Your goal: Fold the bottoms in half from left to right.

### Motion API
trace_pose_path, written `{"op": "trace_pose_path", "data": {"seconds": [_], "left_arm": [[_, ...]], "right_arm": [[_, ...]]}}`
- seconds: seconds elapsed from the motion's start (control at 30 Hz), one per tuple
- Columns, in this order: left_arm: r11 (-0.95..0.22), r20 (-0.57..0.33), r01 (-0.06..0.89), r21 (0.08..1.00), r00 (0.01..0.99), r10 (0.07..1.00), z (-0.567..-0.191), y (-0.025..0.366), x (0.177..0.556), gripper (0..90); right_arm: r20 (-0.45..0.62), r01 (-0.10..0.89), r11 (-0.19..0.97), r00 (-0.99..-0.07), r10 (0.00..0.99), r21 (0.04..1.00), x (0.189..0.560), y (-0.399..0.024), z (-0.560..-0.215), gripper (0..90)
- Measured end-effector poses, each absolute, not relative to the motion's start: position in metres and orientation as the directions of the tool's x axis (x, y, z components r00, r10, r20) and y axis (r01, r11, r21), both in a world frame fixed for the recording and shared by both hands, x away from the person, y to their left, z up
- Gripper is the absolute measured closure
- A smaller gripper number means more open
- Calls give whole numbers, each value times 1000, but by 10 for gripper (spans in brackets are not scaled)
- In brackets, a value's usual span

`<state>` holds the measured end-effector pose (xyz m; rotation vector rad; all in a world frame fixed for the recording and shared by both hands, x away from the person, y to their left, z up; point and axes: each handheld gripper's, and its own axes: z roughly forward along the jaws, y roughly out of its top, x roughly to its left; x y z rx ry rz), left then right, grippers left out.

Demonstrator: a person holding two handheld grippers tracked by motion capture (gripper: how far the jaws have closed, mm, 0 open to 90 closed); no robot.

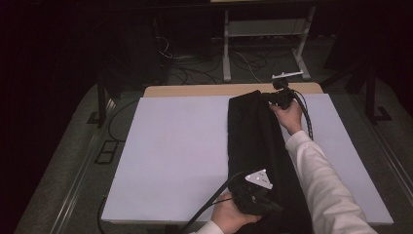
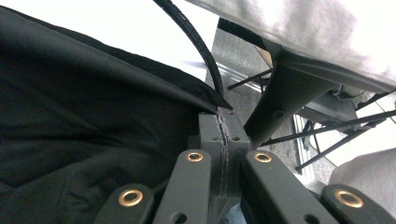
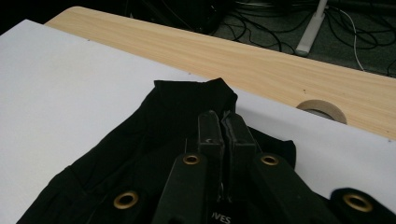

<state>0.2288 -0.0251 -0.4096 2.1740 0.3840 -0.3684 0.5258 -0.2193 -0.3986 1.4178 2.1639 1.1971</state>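
Note:
A long black garment (image 1: 253, 136) lies folded lengthwise on the right half of a white board (image 1: 170, 146). At its far end my right gripper (image 1: 265, 96) is shut on the cloth near a corner; in the right gripper view the jaws (image 3: 223, 126) press together on the black garment (image 3: 177, 116). By the near edge of the board my left gripper (image 1: 272, 207) is shut on the garment's near end. In the left gripper view a thin fold of fabric is pinched between the jaws (image 2: 222, 135), with the rest of the garment (image 2: 93, 116) spreading to the left.
The board rests on a wooden table (image 3: 233, 51), whose far strip shows bare. A roll of tape (image 3: 322, 108) sits on that strip beside the board. Cables and a white metal stand (image 1: 226, 44) are on the floor beyond. A white-sleeved forearm (image 1: 316, 175) lies across the garment's right side.

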Motion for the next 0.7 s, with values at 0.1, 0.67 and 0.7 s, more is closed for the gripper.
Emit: {"op": "trace_pose_path", "data": {"seconds": [0.1, 0.67, 0.7], "left_arm": [[-574, -397, 402, 713, 907, 142, -410, -33, 231, 892], [-600, -416, 430, 675, 893, 171, -422, -69, 234, 892], [-598, -417, 431, 676, 892, 173, -422, -71, 234, 891]], "right_arm": [[192, 618, 169, -473, 860, 768, 527, -226, -403, 861], [195, 614, 173, -485, 853, 770, 526, -248, -414, 861], [188, 613, 181, -488, 852, 769, 526, -248, -414, 861]]}}
